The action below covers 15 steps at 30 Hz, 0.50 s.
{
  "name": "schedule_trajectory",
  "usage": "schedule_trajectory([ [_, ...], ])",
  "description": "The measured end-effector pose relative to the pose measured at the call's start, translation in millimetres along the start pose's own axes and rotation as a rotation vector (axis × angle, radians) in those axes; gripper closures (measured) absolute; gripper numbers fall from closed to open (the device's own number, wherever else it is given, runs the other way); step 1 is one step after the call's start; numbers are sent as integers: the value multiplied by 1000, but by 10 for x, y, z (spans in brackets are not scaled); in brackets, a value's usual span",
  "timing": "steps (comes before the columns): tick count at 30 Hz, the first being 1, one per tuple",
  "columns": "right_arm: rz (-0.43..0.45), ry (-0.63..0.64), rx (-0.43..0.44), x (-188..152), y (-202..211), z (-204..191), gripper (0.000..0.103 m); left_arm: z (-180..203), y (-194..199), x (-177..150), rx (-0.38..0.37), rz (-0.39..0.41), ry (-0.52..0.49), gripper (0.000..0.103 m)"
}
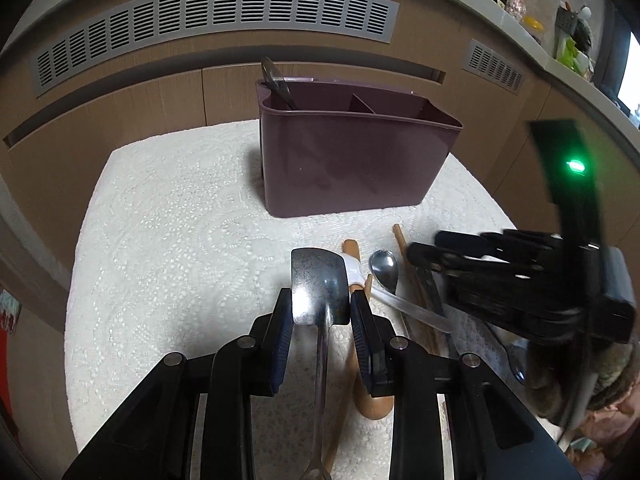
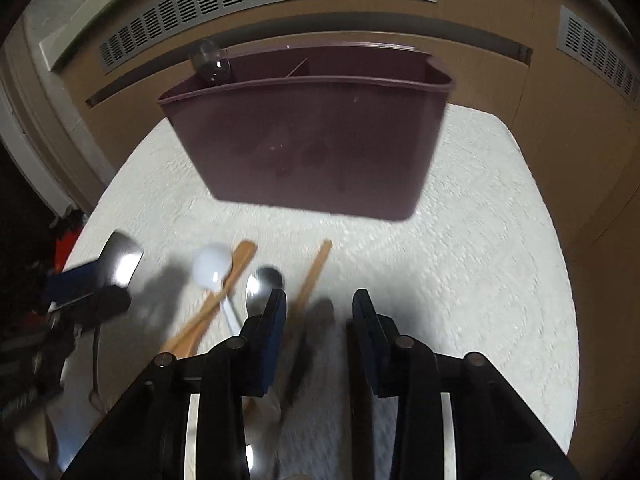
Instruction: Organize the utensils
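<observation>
A purple utensil caddy [image 1: 352, 160] with divided compartments stands on a white mat [image 1: 180, 240]; one dark spoon [image 1: 276, 80] leans in its left compartment. My left gripper [image 1: 320, 312] is shut on a metal spatula [image 1: 320, 284], held above the mat. Under and right of it lie wooden utensils [image 1: 352, 252], a metal spoon [image 1: 384, 266] and a chopstick [image 1: 400, 236]. In the right wrist view my right gripper [image 2: 320, 312] is open and empty above a wooden chopstick [image 2: 316, 272], near a metal spoon [image 2: 262, 284], a white spoon [image 2: 212, 266] and a wooden spatula [image 2: 236, 268]. The caddy [image 2: 312, 140] is ahead.
Brown cabinet fronts with grey vent grilles [image 1: 216, 8] stand behind the mat. The right gripper [image 1: 520, 280] shows at the right of the left wrist view. The left gripper with the spatula [image 2: 116, 264] shows at the left of the right wrist view.
</observation>
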State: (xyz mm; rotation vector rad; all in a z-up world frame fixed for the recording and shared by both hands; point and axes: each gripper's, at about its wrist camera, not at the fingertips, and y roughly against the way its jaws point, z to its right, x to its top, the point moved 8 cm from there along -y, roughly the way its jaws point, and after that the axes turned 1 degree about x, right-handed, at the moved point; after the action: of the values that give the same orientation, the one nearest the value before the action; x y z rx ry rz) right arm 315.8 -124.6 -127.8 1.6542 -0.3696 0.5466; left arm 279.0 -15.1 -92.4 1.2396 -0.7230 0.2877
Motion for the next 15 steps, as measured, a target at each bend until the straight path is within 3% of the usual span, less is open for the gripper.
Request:
schedule_trajectory([
  [4,-40,3,-31,60,-220,-65,72,-29,-5,11,-18,8,17,73],
  [5,-40,17,-32,64,-214,-90,79,-37,-6,14,-23,10,22,73],
  [6,-49,39,-21,51,-200,-117,93,-48,-3,17,-29,11,28,73],
  [7,-56,42,-7,36,-183,-120,95,-51,3,20,-33,13,31,73],
  [15,39,12,7,-102,401,228,95,29,159,68,-66,52,30,74],
])
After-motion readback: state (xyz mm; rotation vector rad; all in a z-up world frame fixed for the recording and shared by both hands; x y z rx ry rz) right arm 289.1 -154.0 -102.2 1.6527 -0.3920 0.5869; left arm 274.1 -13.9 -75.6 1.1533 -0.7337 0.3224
